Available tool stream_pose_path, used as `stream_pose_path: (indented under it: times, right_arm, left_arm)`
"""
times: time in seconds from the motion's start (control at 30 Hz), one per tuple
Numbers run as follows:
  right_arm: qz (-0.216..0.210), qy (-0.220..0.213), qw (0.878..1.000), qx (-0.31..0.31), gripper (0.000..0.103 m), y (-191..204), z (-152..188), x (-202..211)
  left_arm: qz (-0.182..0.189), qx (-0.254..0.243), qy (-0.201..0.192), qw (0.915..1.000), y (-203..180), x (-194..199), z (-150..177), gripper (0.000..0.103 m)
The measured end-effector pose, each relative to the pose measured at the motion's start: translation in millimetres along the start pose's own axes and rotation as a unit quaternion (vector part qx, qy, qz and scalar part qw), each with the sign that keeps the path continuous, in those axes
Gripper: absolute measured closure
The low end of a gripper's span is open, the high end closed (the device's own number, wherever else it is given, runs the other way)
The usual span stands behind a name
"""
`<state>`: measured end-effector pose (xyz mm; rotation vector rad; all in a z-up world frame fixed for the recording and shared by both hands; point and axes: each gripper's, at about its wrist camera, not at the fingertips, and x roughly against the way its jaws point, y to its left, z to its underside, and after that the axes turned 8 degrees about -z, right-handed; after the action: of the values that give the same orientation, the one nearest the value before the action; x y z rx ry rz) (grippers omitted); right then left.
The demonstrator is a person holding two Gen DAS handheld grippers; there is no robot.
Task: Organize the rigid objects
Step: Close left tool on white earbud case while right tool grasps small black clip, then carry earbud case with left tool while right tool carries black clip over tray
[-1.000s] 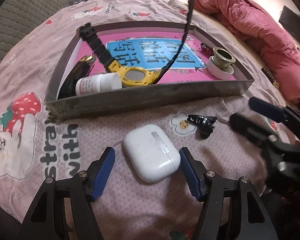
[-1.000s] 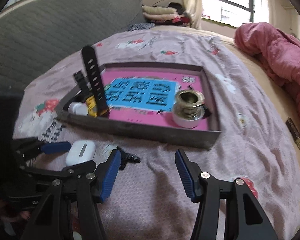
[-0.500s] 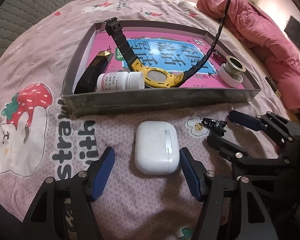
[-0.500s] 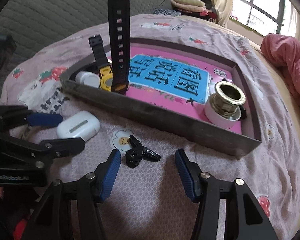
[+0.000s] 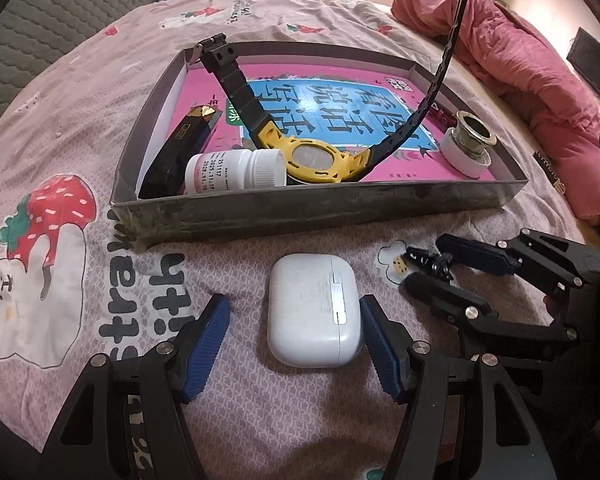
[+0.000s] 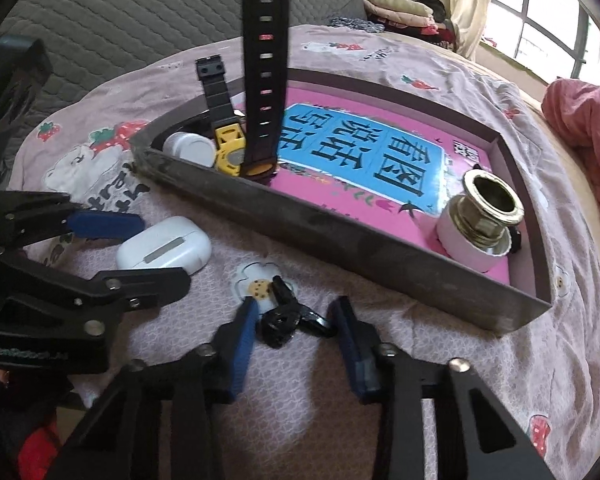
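While both grippers have closed in over the last second, the left gripper (image 5: 294, 340) straddles the white plastic earbud case (image 5: 310, 310) wide open, and the right gripper (image 6: 296, 332), half-narrowed, brackets the small black metal clip (image 6: 288, 318), neither gripped; pickups look imminent.

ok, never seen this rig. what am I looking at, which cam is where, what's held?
No robot: a person holds a two-finger claw in each hand, each with a fisheye camera looking along its fingers. The left view shows the left claw open around a white earbud case on the bedspread. The right view shows the right claw open around a small black clip. Nothing is held yet. The tray behind holds a yellow watch, pill bottle and brass fitting.
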<state>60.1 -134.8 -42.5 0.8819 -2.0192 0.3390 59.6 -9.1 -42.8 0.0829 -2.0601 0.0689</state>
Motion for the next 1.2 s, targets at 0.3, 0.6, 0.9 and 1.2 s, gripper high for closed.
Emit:
stream_pose_path:
  times: [0.3, 0.6, 0.9, 1.2]
  right_arm:
    - [-0.055, -0.013, 0.996, -0.074, 0.068, -13.7, 1.7, 14.1]
    - [-0.063, -0.046, 0.992, -0.095, 0.067, -20.7, 0.7, 36.8]
    - [-0.055, -0.11, 0.986, -0.11, 0.067, -31.4, -8.9, 64.4]
    - [-0.035, -0.148, 0.98, -0.127, 0.067, -42.3, -12.9, 77.6]
  left_arm:
    - [-0.015, -0.017, -0.009, 0.9997, -7.5, -1.3, 2.1, 0.035]
    - [-0.008, -0.048, -0.014, 0.9987, -16.1, 3.4, 2.0, 0.056]
    - [0.034, -0.019, -0.035, 0.9986, -4.7, 24.7, -2.2, 0.057]
    - [0.05, -0.002, -0.074, 0.996, 3.3, 45.2, -5.2, 0.057]
